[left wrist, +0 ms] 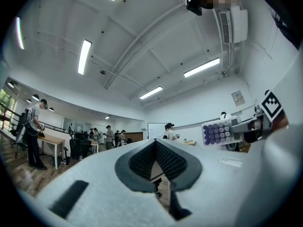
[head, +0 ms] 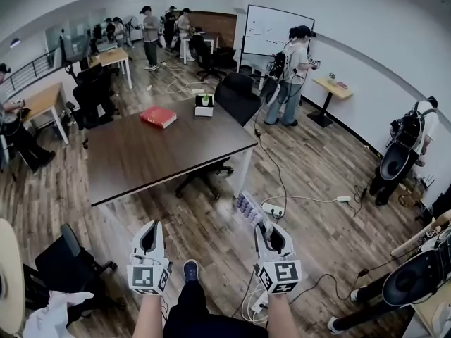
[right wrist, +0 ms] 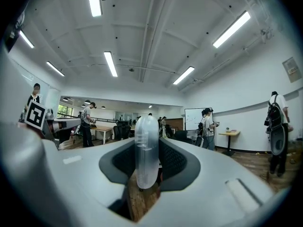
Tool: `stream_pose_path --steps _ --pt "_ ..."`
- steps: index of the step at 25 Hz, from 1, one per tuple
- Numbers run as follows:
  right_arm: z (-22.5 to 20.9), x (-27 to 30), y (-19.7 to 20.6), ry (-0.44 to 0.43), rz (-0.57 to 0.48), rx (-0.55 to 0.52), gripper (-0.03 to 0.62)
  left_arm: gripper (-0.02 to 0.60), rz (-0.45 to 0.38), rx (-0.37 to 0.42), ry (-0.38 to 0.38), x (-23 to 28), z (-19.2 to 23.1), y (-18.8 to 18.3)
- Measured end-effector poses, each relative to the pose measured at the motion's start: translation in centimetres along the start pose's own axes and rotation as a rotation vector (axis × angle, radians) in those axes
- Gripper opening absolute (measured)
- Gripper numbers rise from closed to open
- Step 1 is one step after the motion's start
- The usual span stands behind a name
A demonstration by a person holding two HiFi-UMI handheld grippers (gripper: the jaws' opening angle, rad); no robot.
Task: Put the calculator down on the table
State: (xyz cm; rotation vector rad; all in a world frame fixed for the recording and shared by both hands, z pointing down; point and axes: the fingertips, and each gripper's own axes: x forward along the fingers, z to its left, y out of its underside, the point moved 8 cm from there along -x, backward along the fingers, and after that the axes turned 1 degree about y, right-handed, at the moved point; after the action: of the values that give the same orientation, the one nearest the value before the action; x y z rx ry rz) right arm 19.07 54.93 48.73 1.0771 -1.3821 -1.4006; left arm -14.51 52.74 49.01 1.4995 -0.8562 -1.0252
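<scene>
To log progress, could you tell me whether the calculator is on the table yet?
Not yet: the right tongs grip the calculator in the air, short of the table.

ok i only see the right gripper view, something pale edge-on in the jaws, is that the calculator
Observer: Yes. The left gripper view shows the calculator face-on: white, purple keys.
Operator: over the table yet
Observer: No. The head view shows it over the wood floor, short of the dark table.
Operator: anything on the table
Observer: A red book and a small box with a plant, at the far end.
</scene>
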Motion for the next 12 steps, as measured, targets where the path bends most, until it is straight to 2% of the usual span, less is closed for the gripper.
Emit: stream_pose_path --steps 8,12 --pt "-1.9 5.2 0.9 0.012 -0.012 0.108 0.123 -0.005 0.017 -0.003 0.005 3.7 2.8 1.4" --pt "-2.0 7.7 1.3 0.01 0.009 0.075 0.123 -0.005 0.034 -0.013 -0.005 5.8 4.3 2.5"
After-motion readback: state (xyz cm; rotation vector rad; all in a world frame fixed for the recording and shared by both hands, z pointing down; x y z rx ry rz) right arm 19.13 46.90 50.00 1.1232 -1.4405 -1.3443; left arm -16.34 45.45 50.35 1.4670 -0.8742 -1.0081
